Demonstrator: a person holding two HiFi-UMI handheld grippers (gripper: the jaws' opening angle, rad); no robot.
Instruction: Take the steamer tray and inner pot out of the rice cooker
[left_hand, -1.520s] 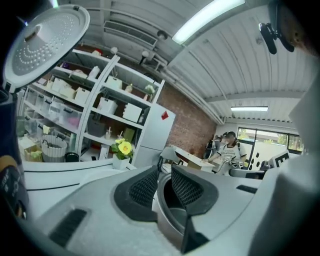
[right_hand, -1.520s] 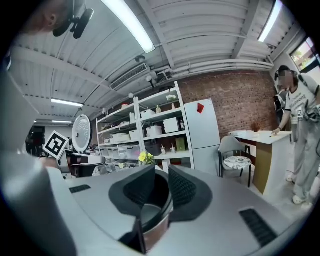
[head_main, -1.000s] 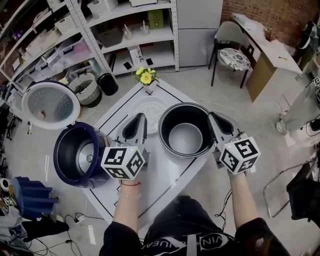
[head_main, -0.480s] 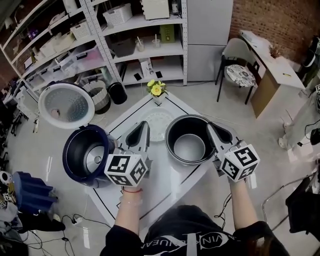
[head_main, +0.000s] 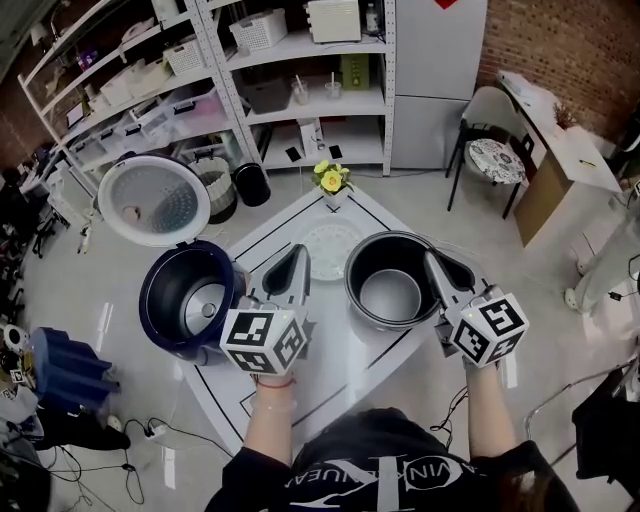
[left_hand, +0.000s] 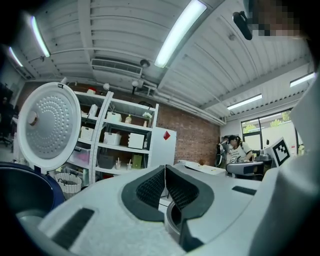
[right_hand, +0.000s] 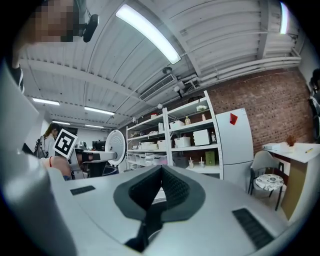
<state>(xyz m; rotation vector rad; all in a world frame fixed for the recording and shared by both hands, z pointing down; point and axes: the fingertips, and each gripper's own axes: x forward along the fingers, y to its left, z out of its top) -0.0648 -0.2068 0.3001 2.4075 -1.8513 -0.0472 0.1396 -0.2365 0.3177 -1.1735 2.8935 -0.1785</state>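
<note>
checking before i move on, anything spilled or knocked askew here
Nothing stands out. The inner pot sits upright on the table, the steamer tray lies flat beside it, and the rice cooker stands upright with its lid open. No spill shows.

Ahead of you, a small vase of yellow flowers (head_main: 331, 181) stands at the far corner of the white table (head_main: 345, 352). Beyond it you have metal shelves (head_main: 300, 98) loaded with boxes (head_main: 262, 28), a tall white cabinet (head_main: 436, 80), a brick wall (head_main: 575, 40), and a chair (head_main: 490, 158) beside a wooden desk (head_main: 562, 160) at your right
</note>
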